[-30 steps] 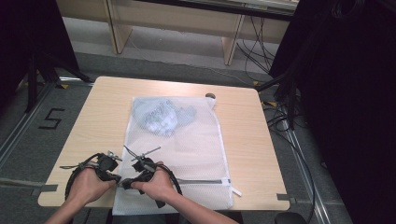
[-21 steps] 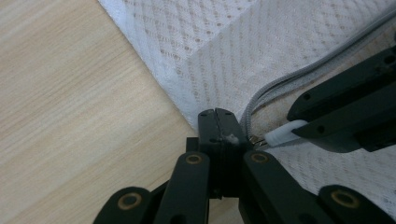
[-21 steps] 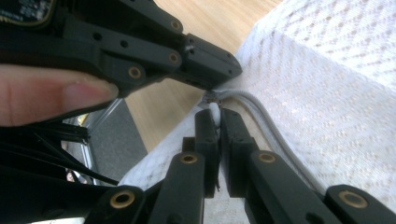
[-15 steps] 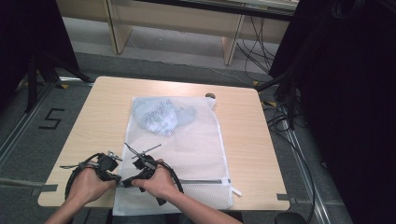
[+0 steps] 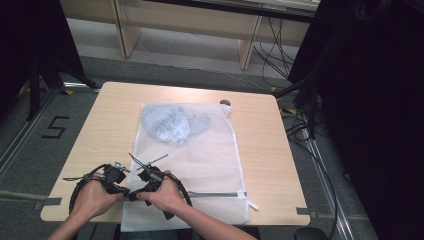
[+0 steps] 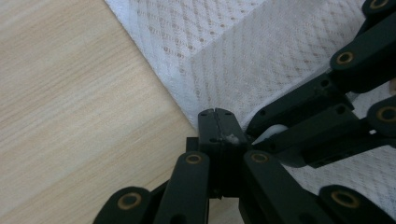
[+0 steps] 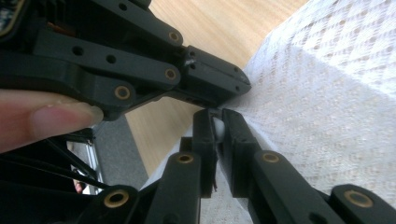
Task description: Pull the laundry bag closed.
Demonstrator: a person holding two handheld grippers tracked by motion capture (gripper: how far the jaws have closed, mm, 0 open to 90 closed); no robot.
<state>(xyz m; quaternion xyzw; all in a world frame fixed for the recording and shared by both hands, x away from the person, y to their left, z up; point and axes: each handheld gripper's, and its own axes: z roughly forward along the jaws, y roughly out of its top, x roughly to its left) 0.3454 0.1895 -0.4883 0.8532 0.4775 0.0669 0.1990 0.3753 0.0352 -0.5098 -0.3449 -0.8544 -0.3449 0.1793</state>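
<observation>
Both grippers pinch the mesh bag [image 5: 200, 165] at its near-left edge: left gripper [image 6: 218, 125] clamped tight, right gripper [image 7: 217, 122] just easing around a white bit; next, likely work the zipper [image 5: 215, 194].

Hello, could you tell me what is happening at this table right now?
A person sits at a wooden table with a two-jaw gripper in each hand, working on a white mesh laundry bag that lies flat with a pale blue garment inside. Both grippers meet at the bag's near left edge. The left gripper is shut on the bag's edge. The right gripper has a small white piece, perhaps the zipper pull, between its jaws, which have just been opening slightly.
</observation>
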